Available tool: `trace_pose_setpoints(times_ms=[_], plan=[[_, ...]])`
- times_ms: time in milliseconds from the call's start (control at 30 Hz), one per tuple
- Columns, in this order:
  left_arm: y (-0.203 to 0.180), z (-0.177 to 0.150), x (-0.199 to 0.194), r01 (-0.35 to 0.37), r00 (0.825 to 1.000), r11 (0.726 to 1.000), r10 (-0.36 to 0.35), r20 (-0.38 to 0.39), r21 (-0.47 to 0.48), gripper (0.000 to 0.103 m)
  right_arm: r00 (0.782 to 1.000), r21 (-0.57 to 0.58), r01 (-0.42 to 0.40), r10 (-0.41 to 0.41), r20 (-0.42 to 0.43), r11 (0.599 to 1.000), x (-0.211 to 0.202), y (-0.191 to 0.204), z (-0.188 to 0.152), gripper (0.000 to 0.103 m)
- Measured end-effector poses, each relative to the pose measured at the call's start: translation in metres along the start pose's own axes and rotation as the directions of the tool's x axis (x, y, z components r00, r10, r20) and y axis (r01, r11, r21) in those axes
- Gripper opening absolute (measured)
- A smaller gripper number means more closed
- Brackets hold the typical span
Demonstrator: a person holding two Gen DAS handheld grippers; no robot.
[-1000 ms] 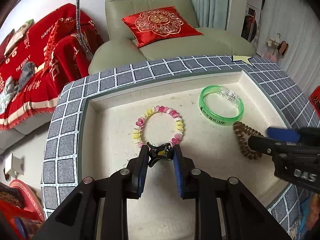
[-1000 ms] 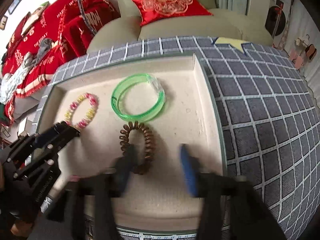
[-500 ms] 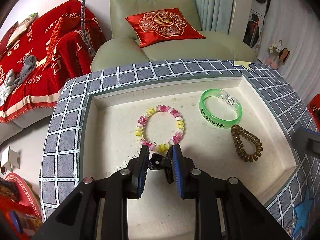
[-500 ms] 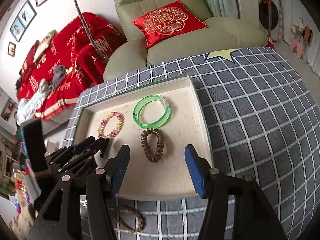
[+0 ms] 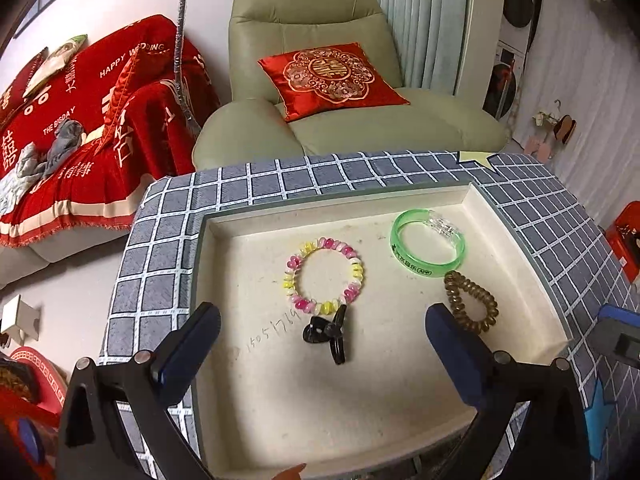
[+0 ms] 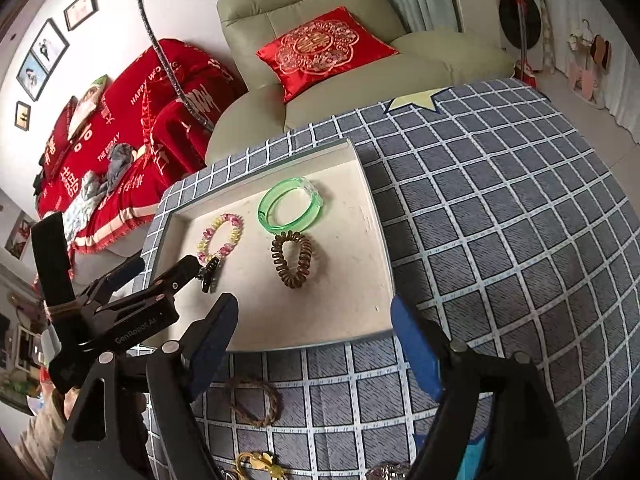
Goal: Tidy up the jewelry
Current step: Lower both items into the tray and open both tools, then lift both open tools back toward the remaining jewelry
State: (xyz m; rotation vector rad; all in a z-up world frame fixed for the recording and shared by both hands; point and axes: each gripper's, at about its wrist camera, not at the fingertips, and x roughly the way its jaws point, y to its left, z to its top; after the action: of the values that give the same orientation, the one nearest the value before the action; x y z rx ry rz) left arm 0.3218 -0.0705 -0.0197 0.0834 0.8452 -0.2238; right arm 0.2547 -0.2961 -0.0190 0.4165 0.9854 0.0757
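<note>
A cream tray (image 5: 256,360) (image 6: 372,216) lies on the checked cloth. In it are a pink and yellow bead bracelet (image 5: 324,276) (image 6: 220,236), a green bangle (image 5: 428,248) (image 6: 290,206), a brown coil hair tie (image 5: 472,300) (image 6: 292,258) and a black hair clip (image 5: 328,334) (image 6: 208,272). My left gripper (image 5: 322,360) is open and empty, just behind the clip. My right gripper (image 6: 312,344) is open and empty above the tray's near edge.
A brown braided ring (image 6: 254,400) and a gold trinket (image 6: 256,464) lie on the checked cloth (image 6: 500,240) in front of the tray. A green armchair with a red cushion (image 5: 332,76) and a red-covered sofa (image 5: 80,120) stand behind the table.
My left gripper opened and let go of the black hair clip, which now lies in the tray by the bead bracelet. Both grippers drew back from the tray.
</note>
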Motion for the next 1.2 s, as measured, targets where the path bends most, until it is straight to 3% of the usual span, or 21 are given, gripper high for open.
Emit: trace_pose_setpoints(times_ms=[33,133,333,567,833,1200], plan=[[0.0,-0.001,-0.003,-0.001,1.0,1.0,0.001,0.0,-0.001,0.103,1.0,0.005,-0.001,0.001,0.009,1.0,-0.004,0.0,-0.001,0.083],[0.0,-0.007,-0.012,0.004,1.0,1.0,-0.004,-0.001,-0.002,0.103,0.999,0.02,-0.025,0.024,0.04,0.999,-0.014,-0.002,-0.004,0.103],[-0.002,-0.019,-0.031,0.021,1.0,1.0,-0.021,-0.006,0.015,0.103,0.994,0.012,-0.054,0.052,0.091,0.998,-0.035,0.0,-0.015,0.103],[-0.007,-0.041,-0.061,0.061,0.998,0.997,-0.061,0.0,0.041,0.103,0.999,-0.017,-0.019,0.019,0.034,1.0,-0.046,0.006,-0.036,0.103],[-0.003,-0.078,-0.092,0.036,0.999,0.995,-0.039,0.029,0.089,0.103,1.0,-0.016,0.005,-0.005,-0.017,1.0,-0.056,-0.004,-0.079,0.103],[0.007,-0.134,-0.079,0.1,0.991,0.989,-0.089,-0.096,0.112,0.103,0.991,-0.041,0.082,-0.085,-0.106,0.996,-0.056,-0.02,-0.146,0.103]])
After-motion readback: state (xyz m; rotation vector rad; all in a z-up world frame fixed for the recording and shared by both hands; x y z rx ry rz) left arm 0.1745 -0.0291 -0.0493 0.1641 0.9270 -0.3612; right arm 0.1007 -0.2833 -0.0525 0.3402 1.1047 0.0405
